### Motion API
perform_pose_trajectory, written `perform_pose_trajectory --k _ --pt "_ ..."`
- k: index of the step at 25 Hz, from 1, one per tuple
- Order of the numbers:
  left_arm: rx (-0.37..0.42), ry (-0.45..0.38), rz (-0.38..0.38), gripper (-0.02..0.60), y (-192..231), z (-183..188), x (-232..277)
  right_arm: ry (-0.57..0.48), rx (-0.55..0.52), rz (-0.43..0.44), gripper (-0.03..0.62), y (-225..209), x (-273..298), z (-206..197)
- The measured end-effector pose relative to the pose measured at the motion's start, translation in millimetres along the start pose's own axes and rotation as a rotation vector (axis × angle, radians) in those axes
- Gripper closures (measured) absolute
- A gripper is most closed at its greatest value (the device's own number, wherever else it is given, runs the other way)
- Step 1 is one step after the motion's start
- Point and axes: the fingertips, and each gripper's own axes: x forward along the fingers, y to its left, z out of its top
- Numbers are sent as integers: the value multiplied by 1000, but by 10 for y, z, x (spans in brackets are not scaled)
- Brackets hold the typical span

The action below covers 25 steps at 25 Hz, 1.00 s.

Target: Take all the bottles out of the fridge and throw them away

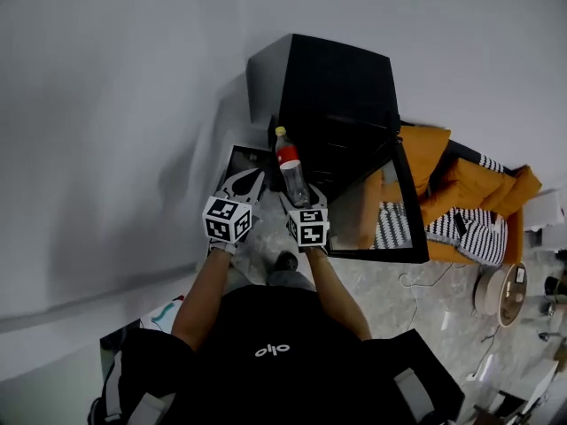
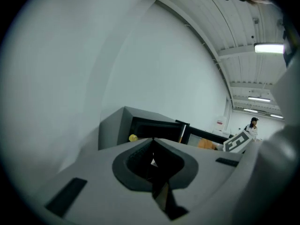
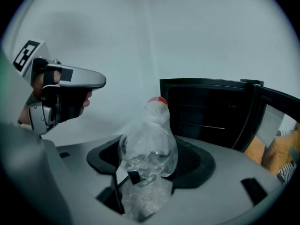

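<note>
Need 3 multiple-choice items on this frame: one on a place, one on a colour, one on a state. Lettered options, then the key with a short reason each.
1. Where is the clear plastic bottle with the red label?
A. on the floor
B. in the right claw
C. on a shelf

2. What colour is the padded jacket lying beside the black fridge?
A. orange
B. blue
C. green

3. The left claw is:
A. shut and empty
B. wide open
C. gripping a bottle

Key:
1 B: the right gripper view shows its jaws closed on the bottle.
2 A: the head view shows it orange.
3 A: the left gripper view shows its jaws meeting with nothing between.
</note>
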Motion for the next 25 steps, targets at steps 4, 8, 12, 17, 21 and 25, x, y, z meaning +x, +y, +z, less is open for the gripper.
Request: perform_pose_trajectory --k 4,8,12,17,21,25 --pt "-17 -30 102 575 188 24 -257 1 -63 85 275 243 98 87" --pt "-42 -48 185 575 348 8 -474 11 -110 156 275 462 172 136" --pt "-55 -52 227 575 476 -45 -562 22 -134 193 275 576 284 144" --pt "-56 -27 259 575 606 -193 -637 46 -142 212 275 664 405 85" --pt "-73 -5 270 575 783 -342 -642 72 -146 228 275 731 579 18" --pt "-109 25 281 575 932 -640 -657 111 -144 238 275 785 727 -205"
